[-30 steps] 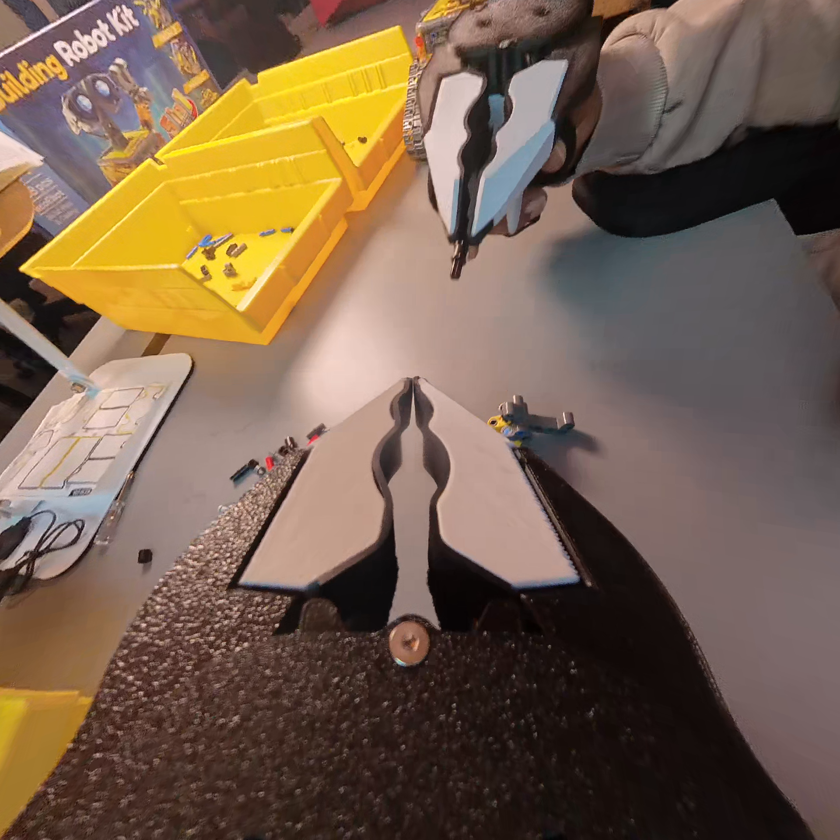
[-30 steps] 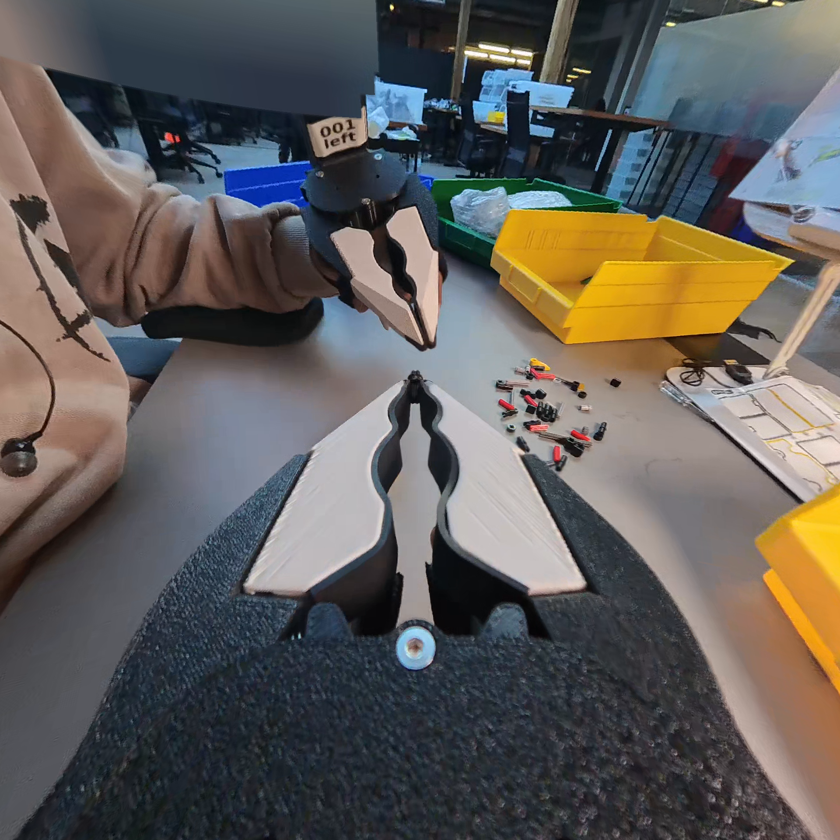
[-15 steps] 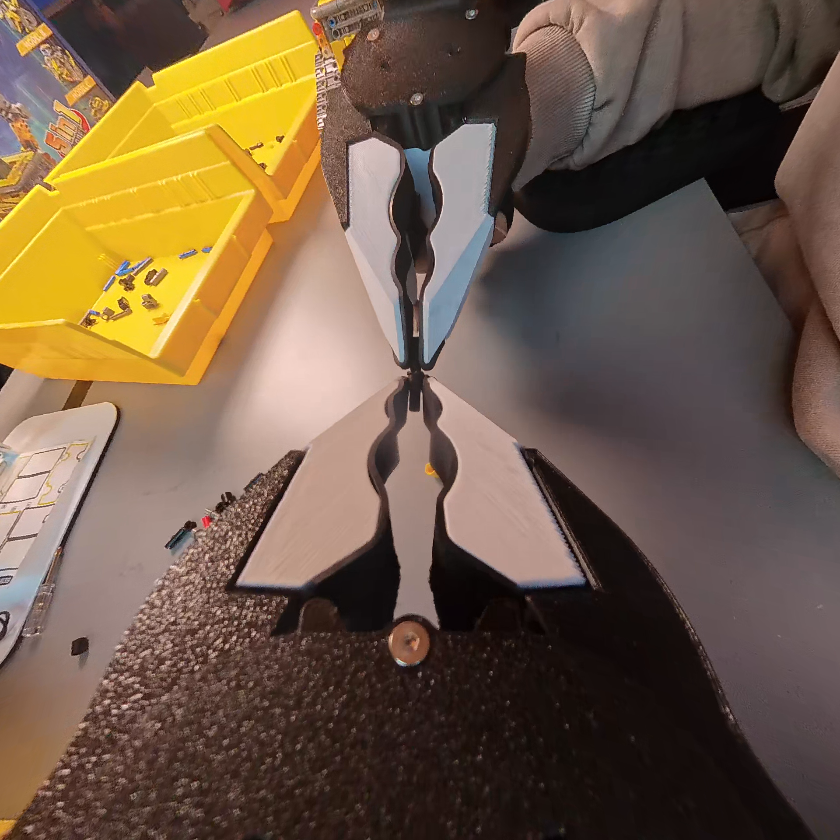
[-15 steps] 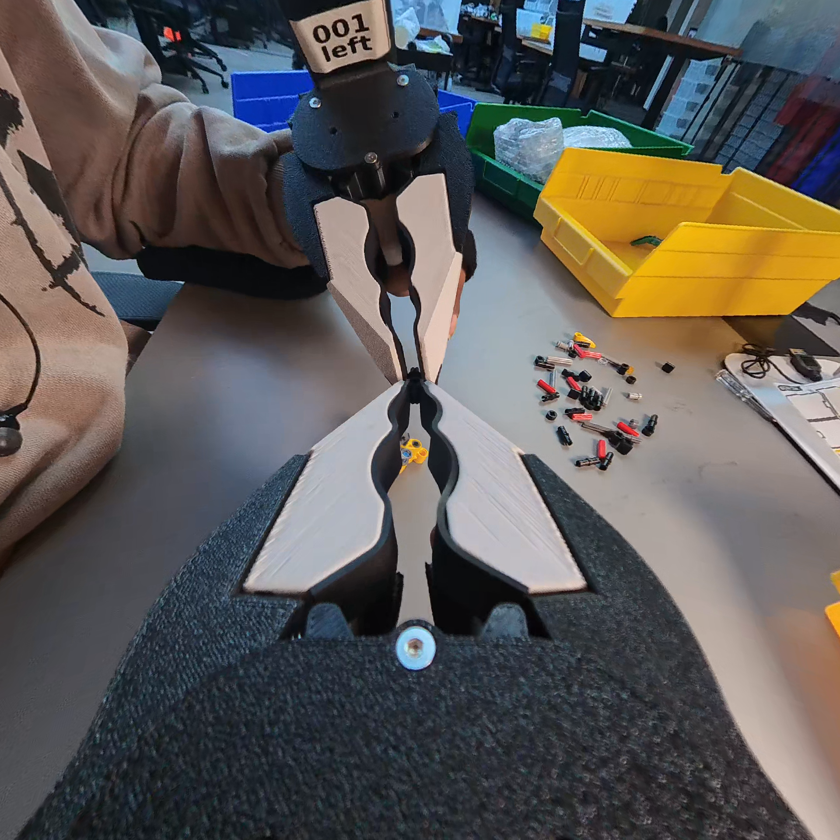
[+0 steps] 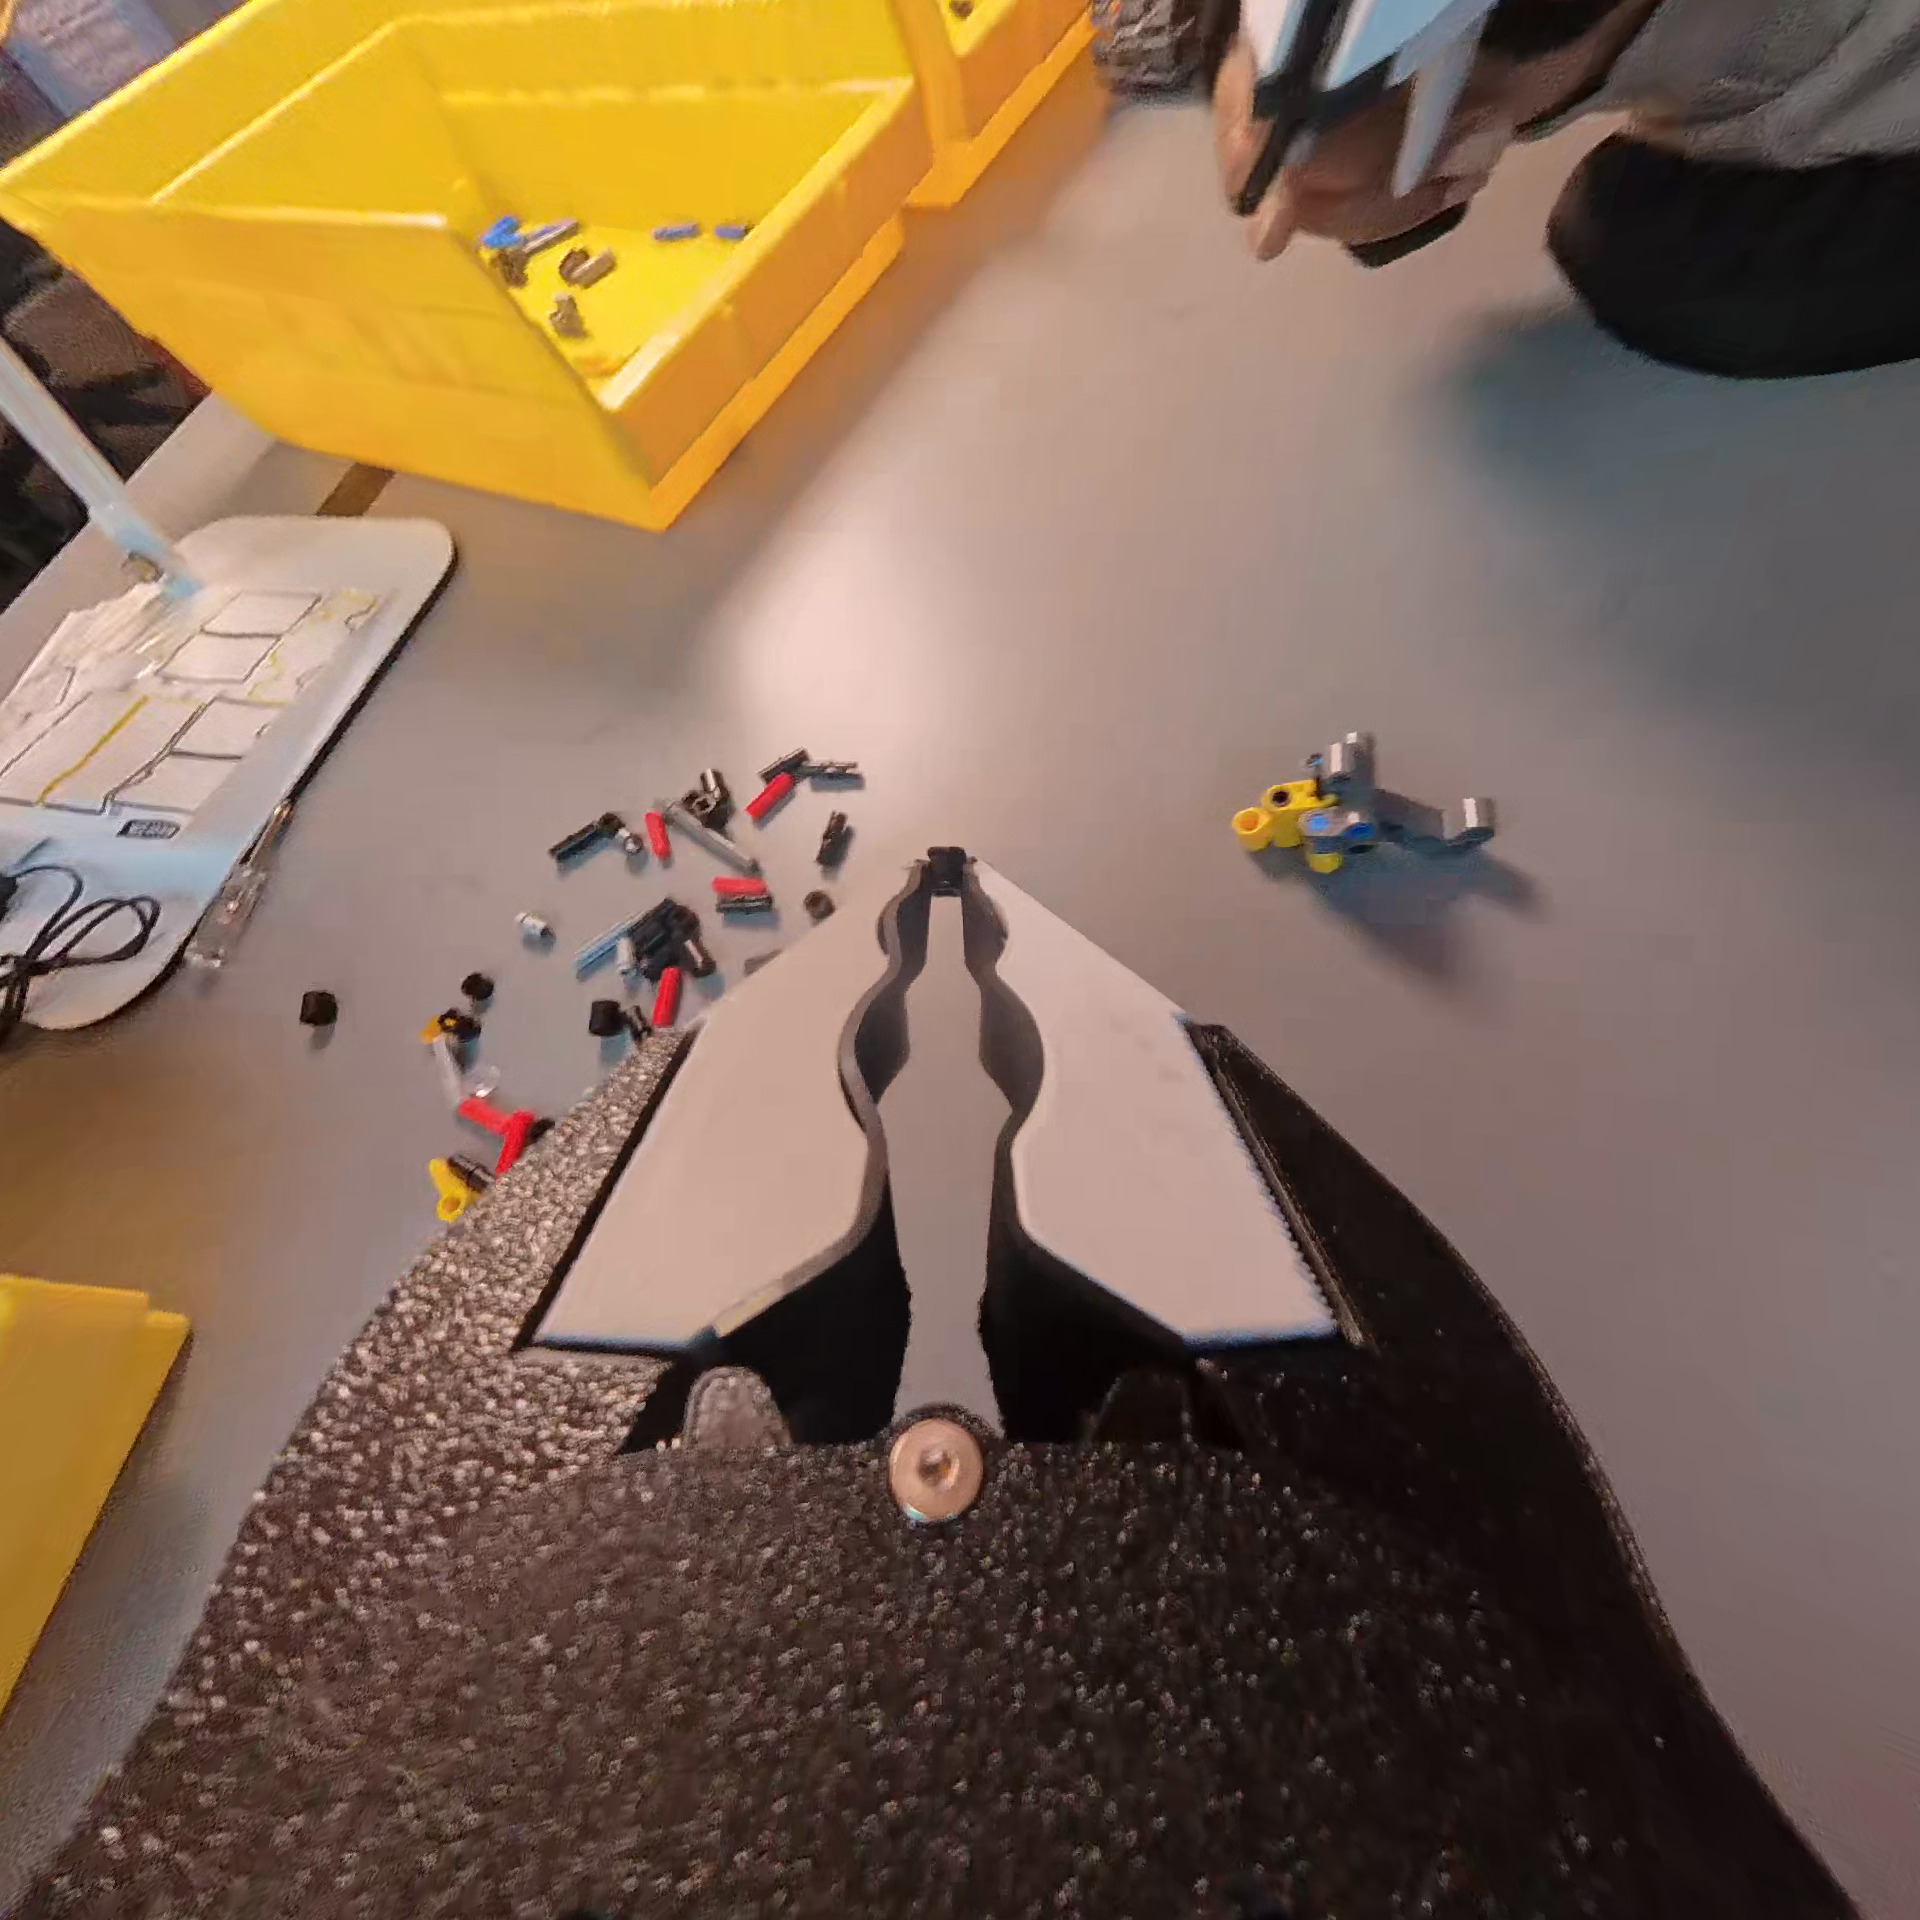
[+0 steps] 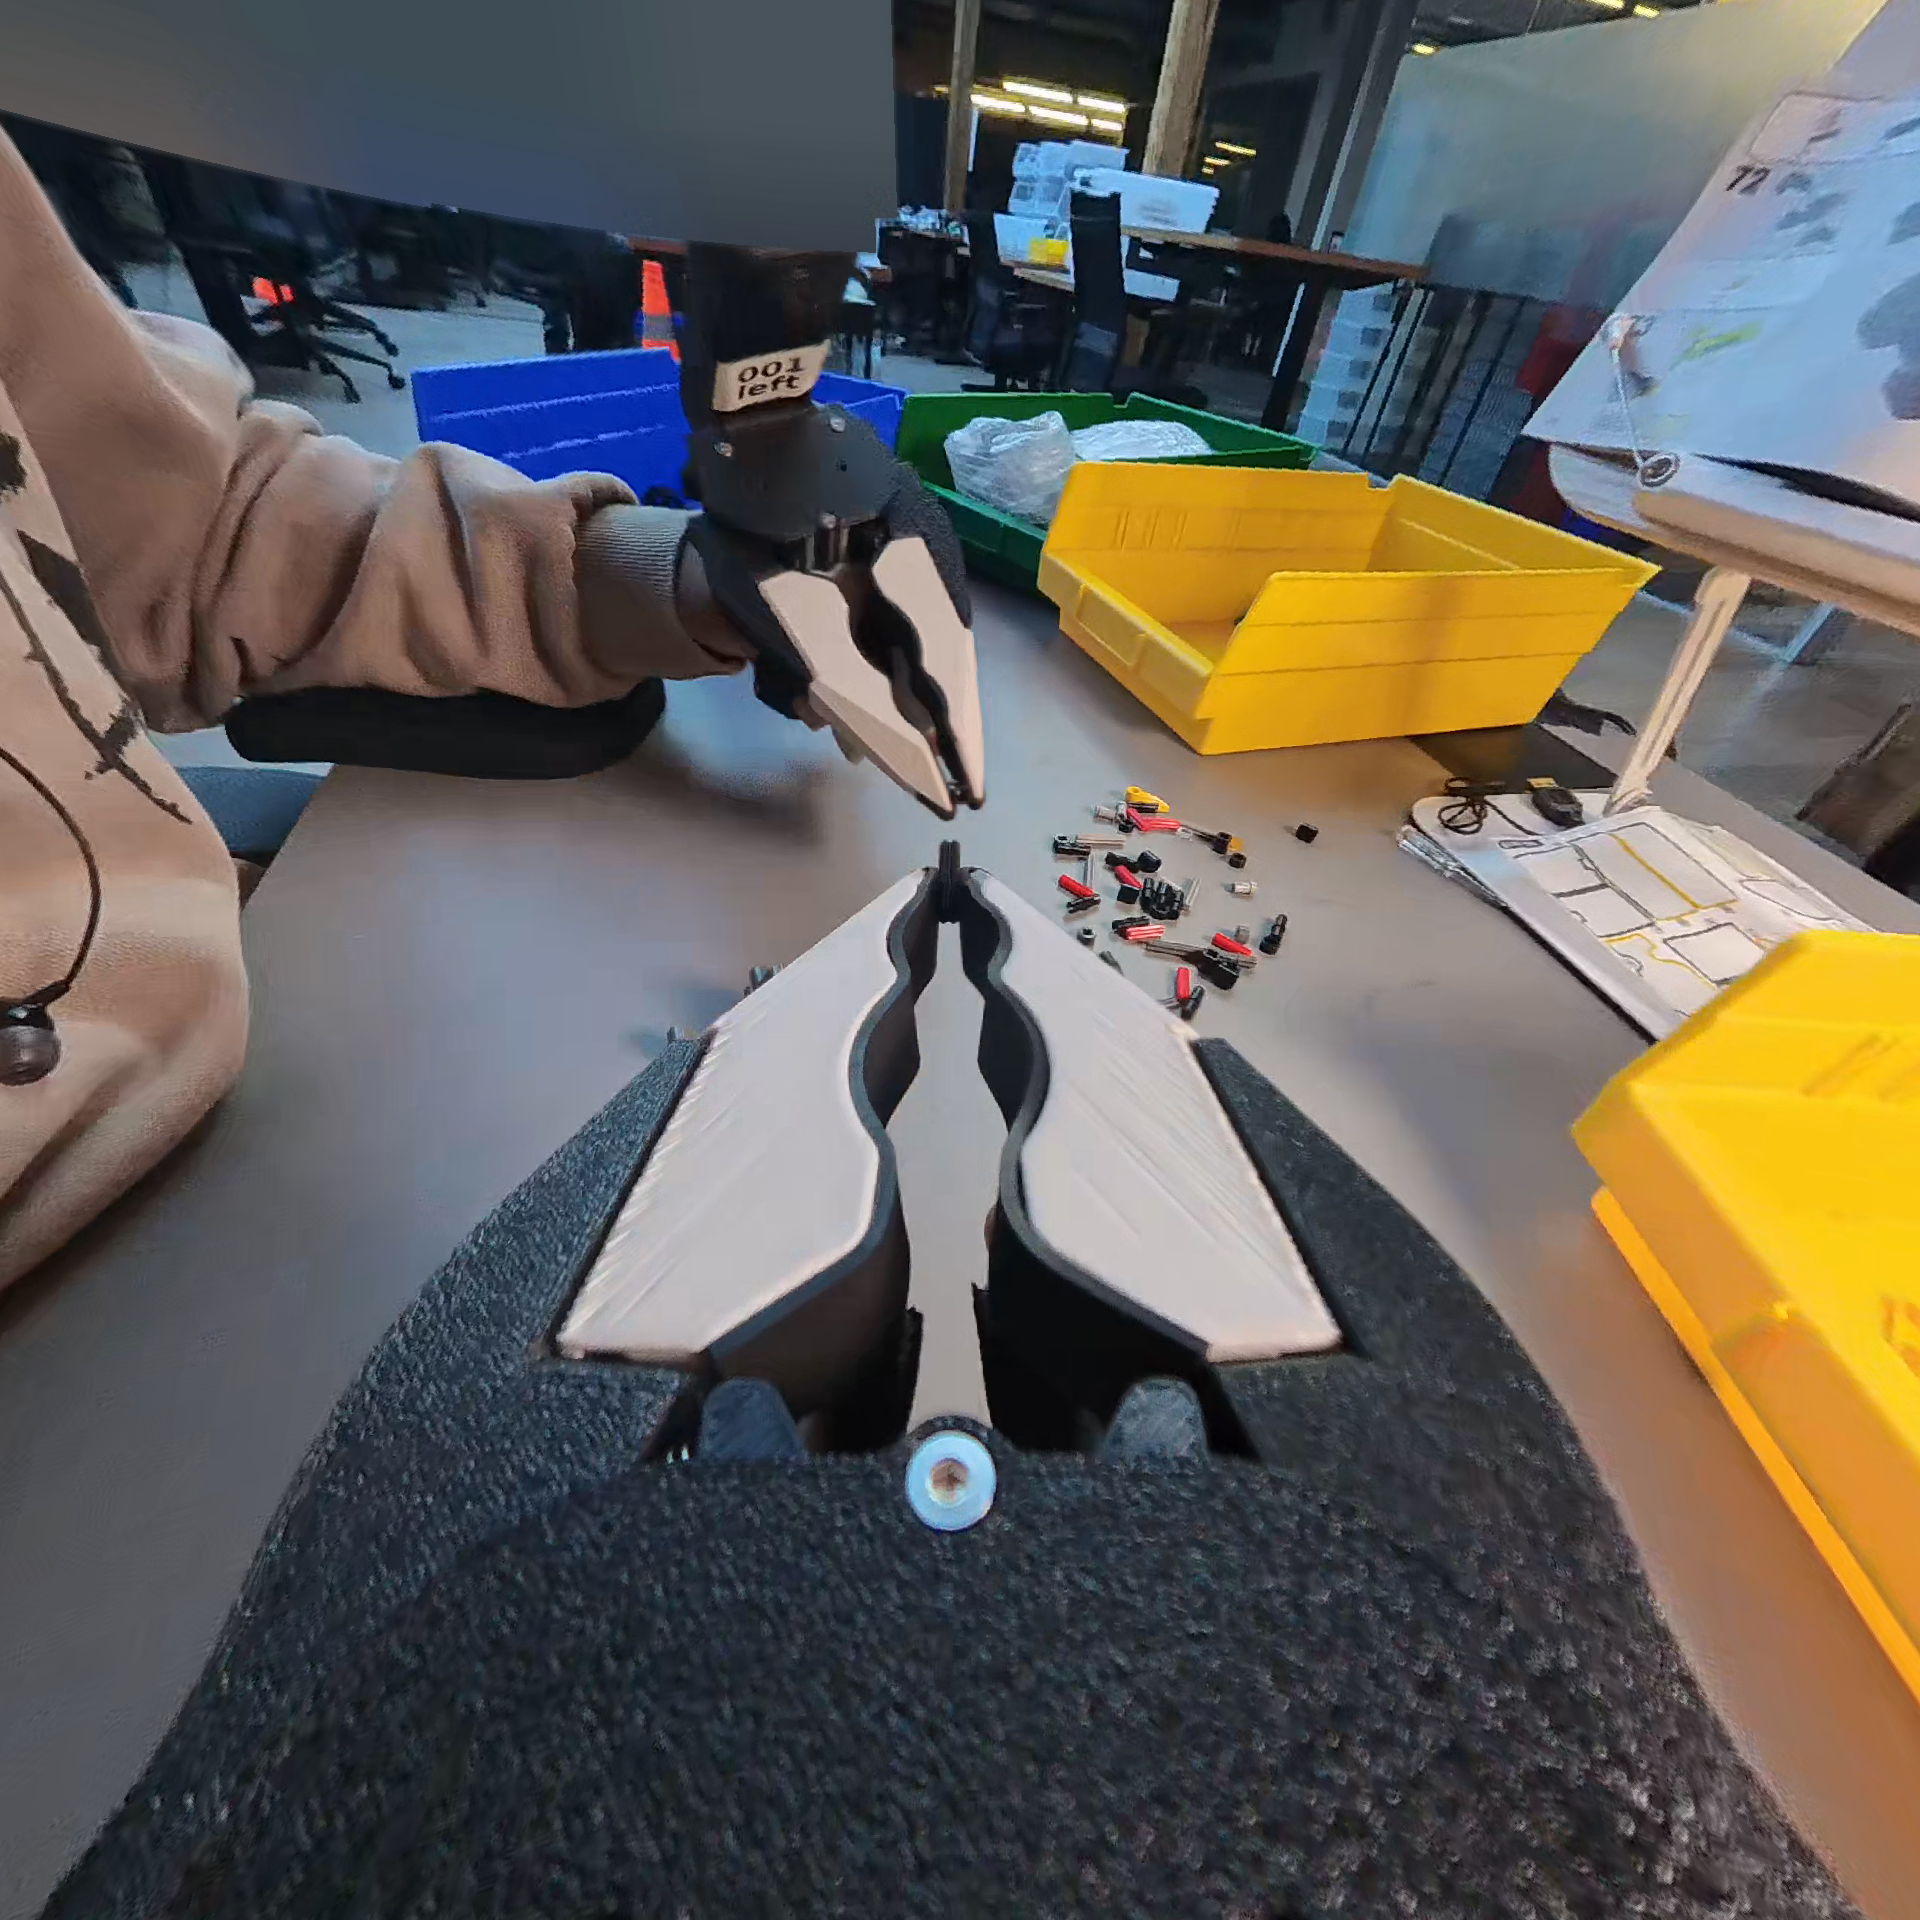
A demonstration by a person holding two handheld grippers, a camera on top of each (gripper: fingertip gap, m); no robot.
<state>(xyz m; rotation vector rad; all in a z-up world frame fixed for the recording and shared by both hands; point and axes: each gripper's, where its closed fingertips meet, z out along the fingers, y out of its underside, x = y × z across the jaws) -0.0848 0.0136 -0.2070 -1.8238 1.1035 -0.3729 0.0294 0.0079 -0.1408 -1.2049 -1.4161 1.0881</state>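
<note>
My left gripper (image 5: 945, 881) is shut, with a small black piece (image 5: 945, 860) pinched at its tips, a little above the grey table (image 5: 1143, 520). A scatter of small red, black and grey pieces (image 5: 675, 904) lies just to its left. A small yellow and grey assembly (image 5: 1351, 821) lies to its right. My right gripper (image 6: 948, 885) is shut on a thin black pin (image 6: 948, 858) that sticks out past its tips. The left gripper also shows in the right wrist view (image 6: 964, 798), just beyond those tips and apart from them. The right gripper (image 5: 1340, 125) is blurred at the top of the left wrist view.
Yellow bins (image 5: 436, 260) with a few small parts stand at the far left. Another yellow bin (image 6: 1330, 603), a green bin (image 6: 1039, 436) and a blue bin (image 6: 551, 416) stand beyond. A yellow bin (image 6: 1766, 1195) sits close right. An instruction sheet (image 5: 177, 707) lies by the edge. The left gripper's tips are roughly 15 centimetres from the right gripper's.
Half a second ago the two grippers met tip to tip. Now they are apart: the left has swung towards the loose pieces and the right has drawn back.
</note>
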